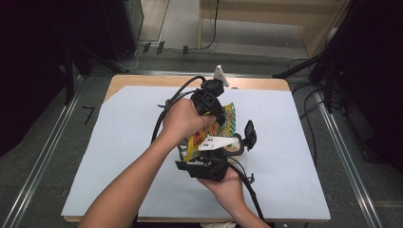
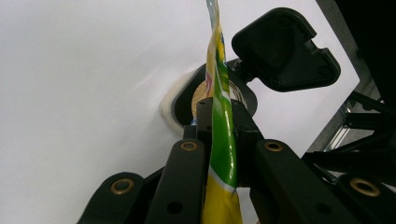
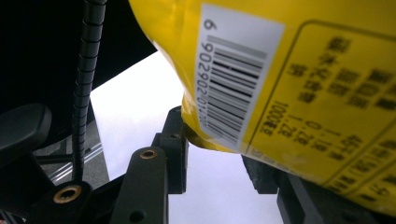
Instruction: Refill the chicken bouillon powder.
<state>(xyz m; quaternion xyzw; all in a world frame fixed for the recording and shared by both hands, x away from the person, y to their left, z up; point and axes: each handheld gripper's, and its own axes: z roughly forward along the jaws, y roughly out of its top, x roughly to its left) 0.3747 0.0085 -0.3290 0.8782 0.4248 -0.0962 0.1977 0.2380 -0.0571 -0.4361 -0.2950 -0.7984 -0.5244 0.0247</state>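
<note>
I've got the left gripper (image 2: 219, 135) pinching the yellow snack bag's (image 1: 227, 124) top edge, the right gripper (image 3: 219, 154) clamping its lower body; it hangs upright between them.

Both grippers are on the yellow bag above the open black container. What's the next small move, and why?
Probably tilt the yellow bag a little further toward the open black container, keeping both grips. The left gripper is shut on the bag's thin edge, the right gripper is closed on its bulkier end by the barcode, and the container's lid is swung back.
</note>
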